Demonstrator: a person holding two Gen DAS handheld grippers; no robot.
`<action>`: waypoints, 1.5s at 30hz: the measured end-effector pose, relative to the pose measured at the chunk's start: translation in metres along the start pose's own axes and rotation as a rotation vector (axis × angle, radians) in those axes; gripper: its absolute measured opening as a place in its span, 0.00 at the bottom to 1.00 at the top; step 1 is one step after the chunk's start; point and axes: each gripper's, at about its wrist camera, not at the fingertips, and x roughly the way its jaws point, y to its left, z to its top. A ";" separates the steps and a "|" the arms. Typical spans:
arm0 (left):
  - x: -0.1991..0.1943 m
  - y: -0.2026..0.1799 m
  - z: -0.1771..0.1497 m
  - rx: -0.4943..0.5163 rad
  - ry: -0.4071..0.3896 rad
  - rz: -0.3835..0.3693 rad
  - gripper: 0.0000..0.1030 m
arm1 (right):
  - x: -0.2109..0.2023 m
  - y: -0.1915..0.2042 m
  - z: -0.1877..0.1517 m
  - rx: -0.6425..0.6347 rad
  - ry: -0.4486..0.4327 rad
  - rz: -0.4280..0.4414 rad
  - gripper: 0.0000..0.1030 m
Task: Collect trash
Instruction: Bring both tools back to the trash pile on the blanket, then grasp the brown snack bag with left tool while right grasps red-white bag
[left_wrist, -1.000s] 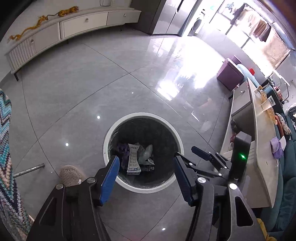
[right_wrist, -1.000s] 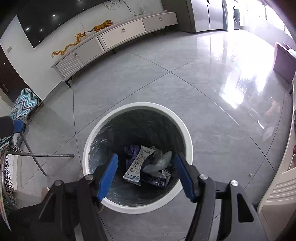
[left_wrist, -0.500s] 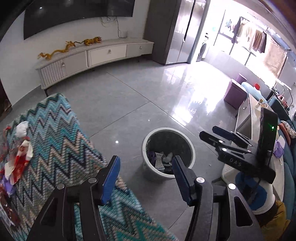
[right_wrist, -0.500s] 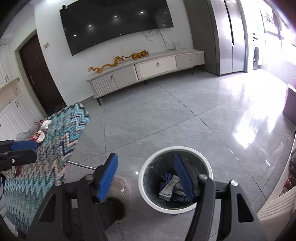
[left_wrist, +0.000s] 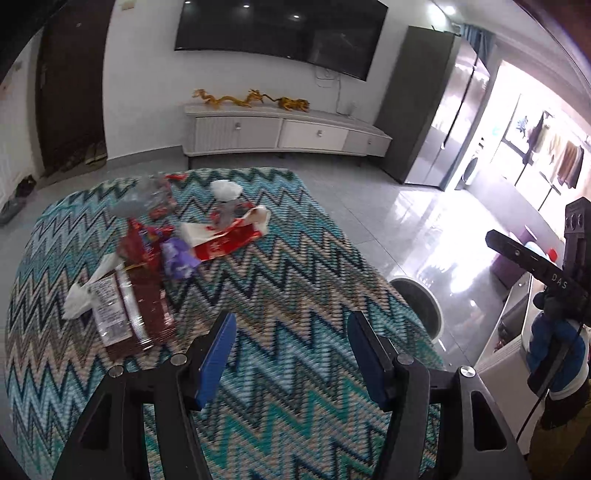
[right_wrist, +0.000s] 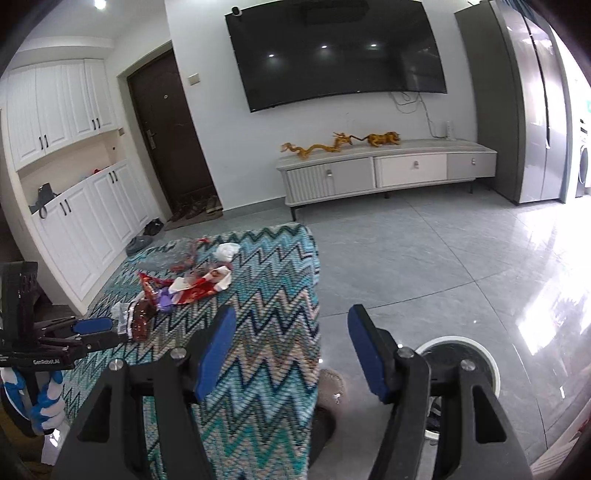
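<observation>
Zigzag-patterned teal cloth tabletop (left_wrist: 295, 266) carries a heap of crumpled red and white wrappers (left_wrist: 155, 258).
Left gripper (left_wrist: 291, 347) and right gripper (right_wrist: 291, 343) hover above it, jaws spread wide, empty; white round bin (right_wrist: 487, 362) stands beside.

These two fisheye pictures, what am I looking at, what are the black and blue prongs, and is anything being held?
The prongs are hand-held grippers, one per hand, each carrying a forward-looking camera. The left gripper and the right gripper are both open and empty. Each view also catches the other gripper at its edge. Below is a zigzag-patterned cloth with trash on it: a dark red wrapper, a red and white wrapper, a purple scrap and a white tissue. A white-rimmed bin stands on the floor.
</observation>
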 end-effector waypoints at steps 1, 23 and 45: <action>-0.004 0.015 -0.004 -0.024 -0.003 0.010 0.59 | 0.004 0.009 0.000 -0.012 0.012 0.012 0.59; 0.058 0.187 -0.018 -0.374 0.063 0.008 0.59 | 0.232 0.077 0.016 -0.072 0.306 0.226 0.46; 0.116 0.196 -0.004 -0.428 0.052 -0.164 0.37 | 0.323 0.065 0.023 -0.096 0.381 0.246 0.31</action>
